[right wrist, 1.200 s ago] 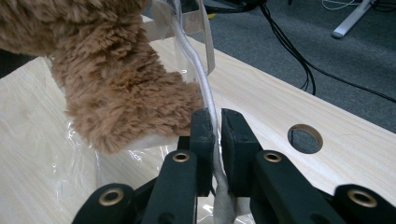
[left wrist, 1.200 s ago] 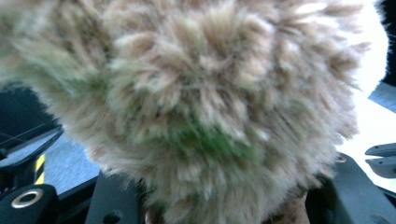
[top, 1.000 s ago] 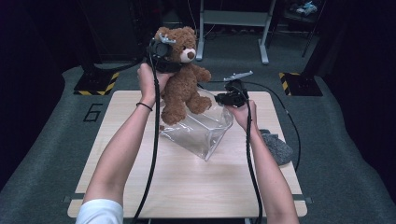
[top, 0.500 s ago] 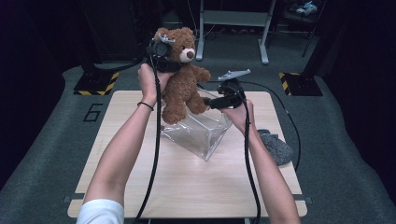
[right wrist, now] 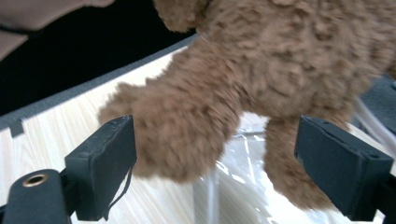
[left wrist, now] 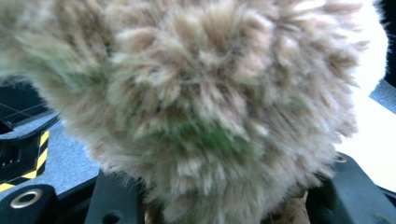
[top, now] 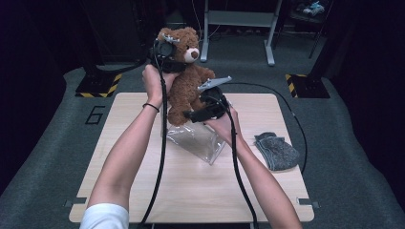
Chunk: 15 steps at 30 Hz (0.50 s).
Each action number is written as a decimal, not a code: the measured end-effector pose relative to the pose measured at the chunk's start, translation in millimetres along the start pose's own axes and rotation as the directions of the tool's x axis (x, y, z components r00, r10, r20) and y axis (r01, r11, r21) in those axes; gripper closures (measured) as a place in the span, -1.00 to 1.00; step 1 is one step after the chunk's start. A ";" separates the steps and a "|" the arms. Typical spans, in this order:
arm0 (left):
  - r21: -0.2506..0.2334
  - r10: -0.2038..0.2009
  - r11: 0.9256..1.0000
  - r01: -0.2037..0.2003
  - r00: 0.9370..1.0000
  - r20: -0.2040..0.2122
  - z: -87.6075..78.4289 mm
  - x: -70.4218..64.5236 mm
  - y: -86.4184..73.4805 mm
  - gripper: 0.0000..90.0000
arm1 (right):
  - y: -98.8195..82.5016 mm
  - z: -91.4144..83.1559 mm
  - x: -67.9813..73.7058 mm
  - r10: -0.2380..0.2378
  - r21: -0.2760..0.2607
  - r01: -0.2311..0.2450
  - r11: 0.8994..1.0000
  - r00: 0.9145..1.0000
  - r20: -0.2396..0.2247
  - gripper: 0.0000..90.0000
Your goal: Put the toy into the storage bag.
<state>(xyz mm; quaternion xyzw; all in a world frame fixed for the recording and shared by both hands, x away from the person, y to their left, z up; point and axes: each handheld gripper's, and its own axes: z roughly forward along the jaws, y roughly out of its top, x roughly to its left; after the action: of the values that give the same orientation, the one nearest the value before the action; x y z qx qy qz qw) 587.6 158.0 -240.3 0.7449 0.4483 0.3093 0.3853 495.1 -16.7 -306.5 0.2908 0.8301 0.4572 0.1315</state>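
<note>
One fluffy brown teddy bear (top: 188, 81), one clear plastic bag (top: 198, 142), one grey folded cloth (top: 277, 150) right on the desk (top: 143, 157). Left gripper (top: 167, 52) clamps the bear's head above the bag; right gripper (top: 191, 114), jaws just opened wide, flanks its legs.

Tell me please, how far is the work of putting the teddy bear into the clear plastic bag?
Done: the left gripper has the teddy bear lifted by its head, feet just above the clear plastic bag lying on the table.
In hand: the right gripper has just been opening; its jaws stand apart near the bear's legs, gripping nothing.
Left: open the bag's mouth, lower the bear inside, release. The grey cloth lies untouched.
</note>
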 end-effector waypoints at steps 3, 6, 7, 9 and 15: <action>0.000 -0.003 1.000 0.003 1.000 -0.002 -0.1 -0.2 0.2 0.06 | 4.7 9.3 1.3 0.014 0.007 -0.014 1.000 1.000 -0.006 -0.74; -0.003 -0.009 1.000 0.009 1.000 -0.001 0.5 -1.0 0.2 0.06 | 10.2 20.2 3.4 0.038 0.026 -0.037 0.999 0.999 -0.018 -0.71; -0.002 -0.007 1.000 0.007 1.000 -0.003 0.6 -1.6 0.4 0.06 | 11.4 22.8 3.3 0.036 0.032 -0.035 0.999 0.999 -0.016 -0.70; -0.010 -0.016 1.000 0.016 1.000 -0.001 1.0 -2.5 0.6 0.06 | 12.7 27.7 3.4 0.060 0.034 -0.059 0.998 0.998 -0.016 -0.61; 0.001 -0.005 1.000 0.005 1.000 0.009 -1.4 0.3 0.3 0.06 | 9.4 34.9 -2.9 0.110 0.009 -0.110 0.994 0.994 -0.020 0.22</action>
<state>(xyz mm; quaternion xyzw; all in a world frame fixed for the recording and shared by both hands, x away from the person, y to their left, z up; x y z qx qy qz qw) 586.7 158.5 -239.3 0.7454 0.4484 0.3050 0.3877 517.6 9.2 -317.9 0.3318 0.8160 0.4634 0.0965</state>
